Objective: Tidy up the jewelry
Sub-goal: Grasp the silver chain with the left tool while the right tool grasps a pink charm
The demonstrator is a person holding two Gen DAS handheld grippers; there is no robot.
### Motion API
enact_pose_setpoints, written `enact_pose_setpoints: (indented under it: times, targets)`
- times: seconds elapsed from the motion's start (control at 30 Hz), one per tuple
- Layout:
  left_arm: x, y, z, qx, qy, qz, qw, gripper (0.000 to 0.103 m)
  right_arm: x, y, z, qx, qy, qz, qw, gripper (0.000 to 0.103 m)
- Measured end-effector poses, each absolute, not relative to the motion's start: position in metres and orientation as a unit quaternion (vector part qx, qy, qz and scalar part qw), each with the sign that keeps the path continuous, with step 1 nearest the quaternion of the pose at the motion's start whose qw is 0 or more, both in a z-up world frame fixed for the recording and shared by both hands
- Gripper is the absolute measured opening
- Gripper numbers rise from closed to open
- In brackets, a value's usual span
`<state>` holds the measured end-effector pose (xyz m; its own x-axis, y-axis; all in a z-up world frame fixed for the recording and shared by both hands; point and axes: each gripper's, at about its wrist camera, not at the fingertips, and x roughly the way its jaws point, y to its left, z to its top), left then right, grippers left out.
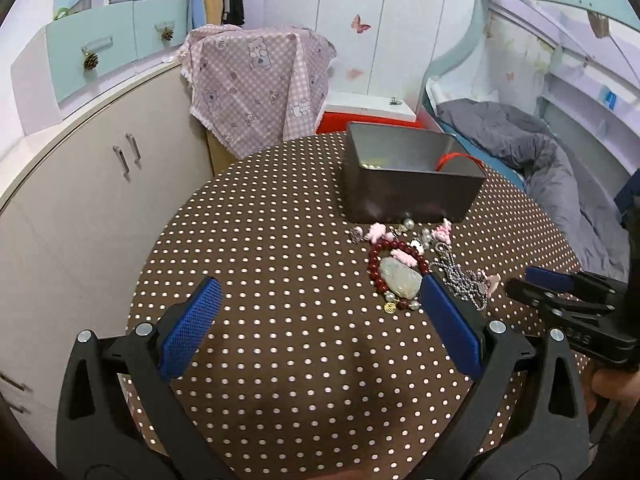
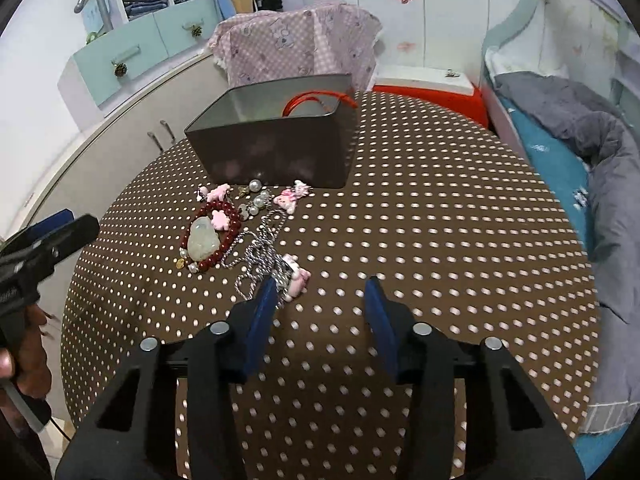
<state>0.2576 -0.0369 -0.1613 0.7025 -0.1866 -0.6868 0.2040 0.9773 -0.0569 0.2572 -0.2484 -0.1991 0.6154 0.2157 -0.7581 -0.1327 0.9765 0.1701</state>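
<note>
Left wrist view: left gripper (image 1: 320,304) spread wide, holding nothing, over a round brown polka-dot table (image 1: 280,240); one red bead bracelet (image 1: 396,270) with pale jade pendant (image 1: 400,278) (long axis running toward the tin) lies just before one open grey tin box (image 1: 408,184). Right wrist view: right gripper (image 2: 320,300) partly open, holding nothing, left finger (image 2: 262,312) at a silver chain (image 2: 256,256); one red cord (image 2: 316,102) in the box, one bed (image 2: 580,152) to the right.

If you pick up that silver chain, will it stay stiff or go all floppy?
Probably floppy: the silver chain lies in loose, tangled loops on the dotted table, so it would likely dangle and swing. It may also snag, since it lies against the red bead bracelet and a pink charm. Its thin links could slip from the open right gripper.
</note>
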Motion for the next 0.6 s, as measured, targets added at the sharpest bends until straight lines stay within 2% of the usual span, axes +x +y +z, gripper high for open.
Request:
enact_pose_setpoints:
  times: [0.07,0.13,0.2,0.6]
  targets:
    - [0.258,-0.041,-0.162,0.016,0.372,-0.108,0.922,0.097,0.264,-0.245,-0.202,0.047,0.431,0.104,0.895,0.035]
    - [0.258,-0.044,-0.162,0.02,0.372,-0.11,0.921,0.097,0.27,-0.241,-0.208,0.04,0.44,0.107,0.891,0.017]
    - [0.26,-0.047,-0.162,0.022,0.372,-0.113,0.921,0.097,0.271,-0.24,-0.209,0.038,0.438,0.108,0.892,0.008]
    - [0.263,-0.105,-0.171,0.072,0.368,-0.172,0.911,0.097,0.243,-0.284,-0.194,0.069,0.412,0.102,0.903,0.006]
